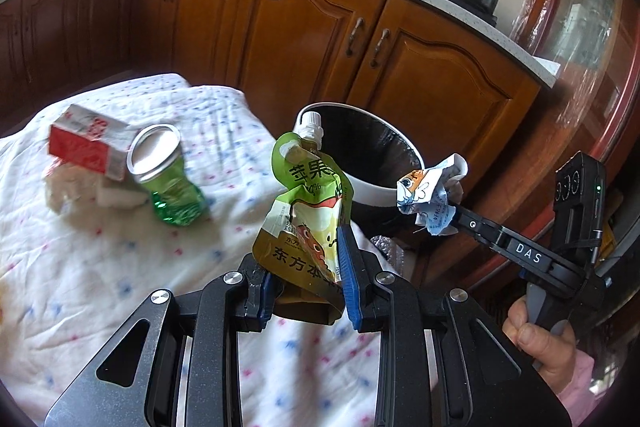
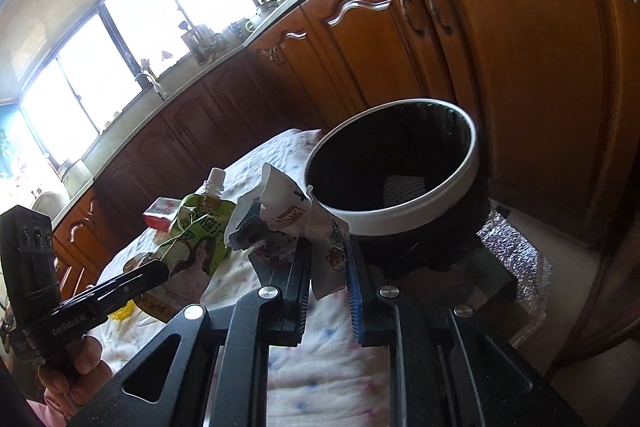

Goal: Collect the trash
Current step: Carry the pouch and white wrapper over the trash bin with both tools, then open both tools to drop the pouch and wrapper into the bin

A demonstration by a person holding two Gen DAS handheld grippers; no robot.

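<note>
Left wrist view: a green juice pouch [image 1: 306,223] with a white spout is clamped upright in the left gripper [image 1: 306,297], above a quilted white cloth [image 1: 120,259]. To its right, the right gripper [image 1: 450,213] pinches a crumpled wrapper [image 1: 430,193] beside the white rim of a black-lined bin [image 1: 376,193]. Farther left on the cloth lie a crushed green bottle [image 1: 170,177] and a red-and-white carton [image 1: 90,143].

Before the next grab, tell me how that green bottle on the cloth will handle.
The green bottle looks crushed and empty, so probably light and springy under a squeeze. It leans on the red carton, so a push may topple or roll it. Its shiny plastic could slip.
</note>
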